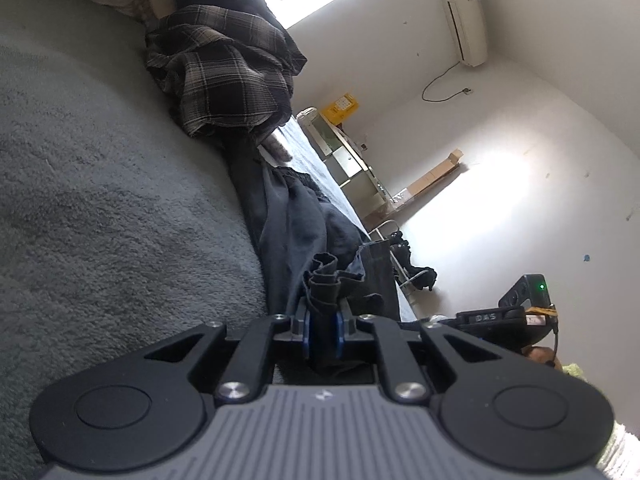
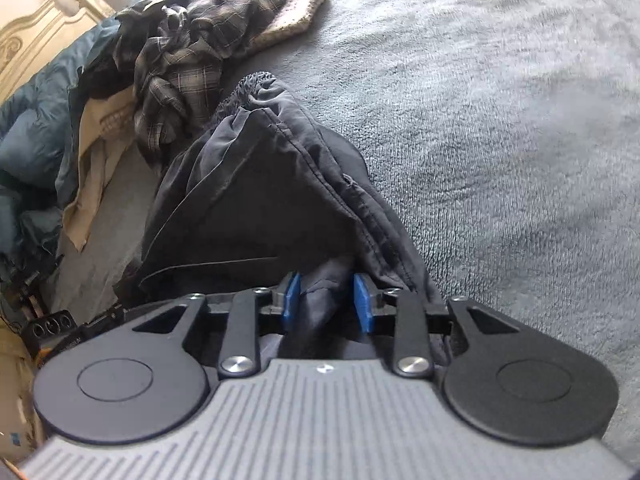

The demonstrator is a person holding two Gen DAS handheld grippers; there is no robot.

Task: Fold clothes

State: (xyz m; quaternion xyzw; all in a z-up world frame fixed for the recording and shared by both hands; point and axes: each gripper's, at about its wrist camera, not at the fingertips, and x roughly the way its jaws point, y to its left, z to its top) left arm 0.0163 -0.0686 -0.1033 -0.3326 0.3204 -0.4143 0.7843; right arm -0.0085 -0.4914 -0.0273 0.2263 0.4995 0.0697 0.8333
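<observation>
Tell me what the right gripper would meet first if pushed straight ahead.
Most likely the dark navy garment bunched between the right gripper pads; beyond it lies the plaid shirt, though depth is unclear.

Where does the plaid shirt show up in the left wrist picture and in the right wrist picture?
Left wrist view: the plaid shirt is bunched at upper centre-left, on the grey blanket, beyond the dark garment.
Right wrist view: the plaid shirt lies crumpled at upper left, beyond the dark garment.
Shared landmark: the grey blanket that both lie on.
</observation>
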